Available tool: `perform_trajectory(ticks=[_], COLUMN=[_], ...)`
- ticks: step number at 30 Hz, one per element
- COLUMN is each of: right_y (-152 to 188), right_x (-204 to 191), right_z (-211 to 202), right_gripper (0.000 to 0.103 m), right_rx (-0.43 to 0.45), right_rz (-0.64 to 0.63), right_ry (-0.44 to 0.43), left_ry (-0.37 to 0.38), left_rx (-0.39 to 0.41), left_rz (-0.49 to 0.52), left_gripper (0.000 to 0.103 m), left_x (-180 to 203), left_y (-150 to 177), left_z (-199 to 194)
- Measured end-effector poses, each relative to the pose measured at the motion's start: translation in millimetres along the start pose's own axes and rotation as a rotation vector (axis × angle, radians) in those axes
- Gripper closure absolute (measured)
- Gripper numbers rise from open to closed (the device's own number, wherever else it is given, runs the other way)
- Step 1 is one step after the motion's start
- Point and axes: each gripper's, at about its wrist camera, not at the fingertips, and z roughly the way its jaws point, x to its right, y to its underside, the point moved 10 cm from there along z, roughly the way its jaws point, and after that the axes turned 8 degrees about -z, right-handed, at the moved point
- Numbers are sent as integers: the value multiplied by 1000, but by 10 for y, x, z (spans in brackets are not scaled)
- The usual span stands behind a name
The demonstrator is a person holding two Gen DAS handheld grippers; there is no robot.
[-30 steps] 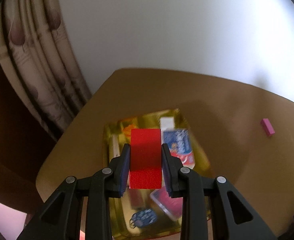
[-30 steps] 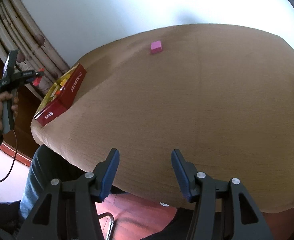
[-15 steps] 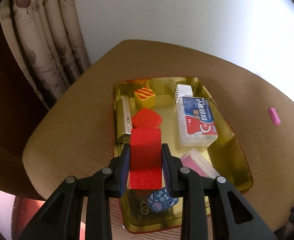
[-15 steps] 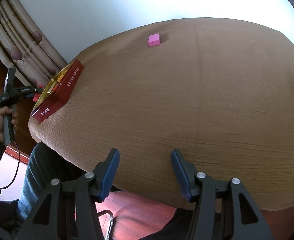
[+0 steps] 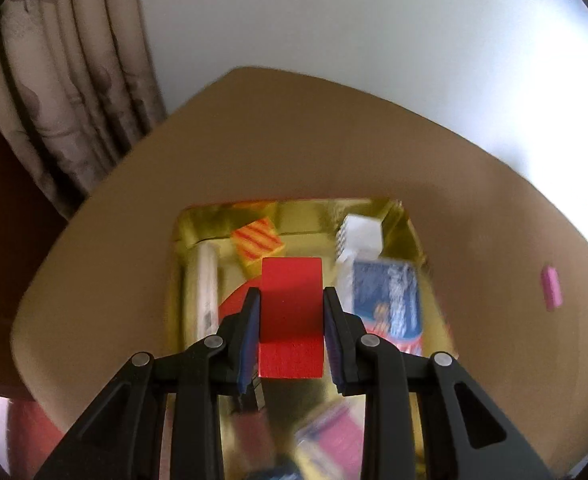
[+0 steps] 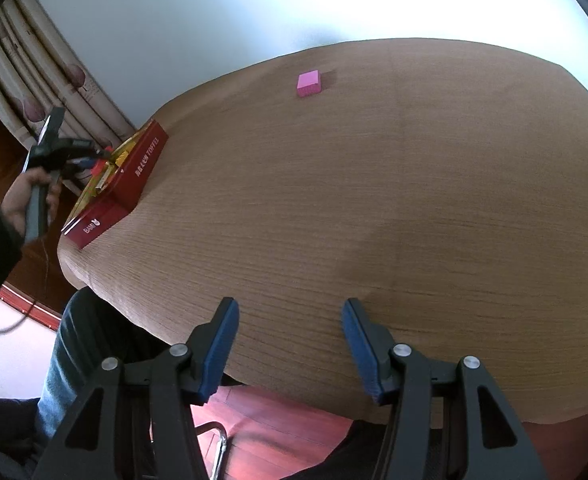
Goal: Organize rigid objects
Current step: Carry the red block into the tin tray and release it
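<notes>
Since a second ago your left claw, gripping the red block, dropped toward the gold tin; right claw empty, half-open. Blurry view, but releasing here probably lands it on the red piece below.

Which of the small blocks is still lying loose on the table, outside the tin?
The pink block, alone on the brown table. The red block is held in the left tongs over the tin.

A plain white wall – brightly lit; patterned beige curtains hang at left; the floor is reddish wood.
</notes>
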Motion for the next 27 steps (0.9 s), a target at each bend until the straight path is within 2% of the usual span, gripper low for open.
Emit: perform_trajectory(ticks=[8, 11, 21, 24, 26, 27], right_y=[-15, -5, -77, -147, -219, -273], right_x=[35, 52, 57, 60, 73, 75], right_z=[-20, -7, -17, -41, -47, -47], right_gripper=[48, 48, 48, 48, 47, 48], right_rx=[5, 1, -3, 0, 1, 4], right_rz=[-7, 1, -34, -57, -68, -74], right_ry=[33, 35, 62, 73, 80, 83], left_ry=[-44, -29, -46, -49, -27, -20], left_rx=[-45, -50, -63, -31, 38, 76], left_rz=[-29, -36, -44, -38, -18, -16], left_gripper=[77, 77, 76, 53, 24, 21], left_x=[59, 100, 116, 131, 160, 145], left_y=[-84, -116, -137, -96, -86, -82], left_z=[369, 430, 537, 382, 129, -1])
